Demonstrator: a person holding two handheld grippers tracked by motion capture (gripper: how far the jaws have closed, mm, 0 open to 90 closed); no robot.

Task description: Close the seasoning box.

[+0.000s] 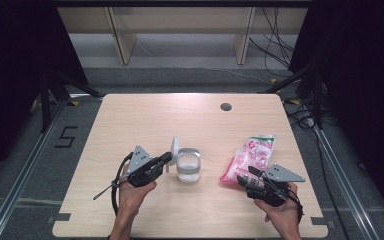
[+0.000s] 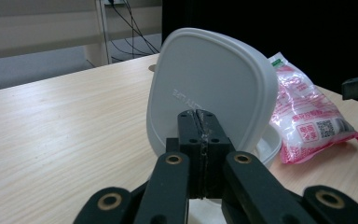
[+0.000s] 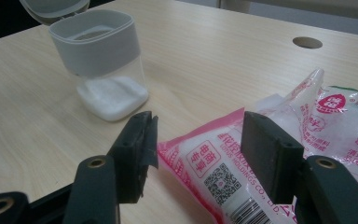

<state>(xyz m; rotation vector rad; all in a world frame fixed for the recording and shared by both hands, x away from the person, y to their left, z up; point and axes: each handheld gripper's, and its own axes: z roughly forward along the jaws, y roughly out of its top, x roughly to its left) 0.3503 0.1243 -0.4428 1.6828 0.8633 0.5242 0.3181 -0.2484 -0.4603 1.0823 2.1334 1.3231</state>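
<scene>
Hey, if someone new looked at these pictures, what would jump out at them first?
Mid-table stands a clear plastic container with a little white powder at its bottom, its white rounded lid tipped up; the left gripper is shut at the lid's near edge. To the right lies a pink-and-white printed plastic bag, with the right gripper open around its near end.

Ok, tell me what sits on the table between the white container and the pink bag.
Nothing: in the high view, bare tabletop separates the white container from the pink bag. The right gripper view shows the same open wood between them.
</scene>
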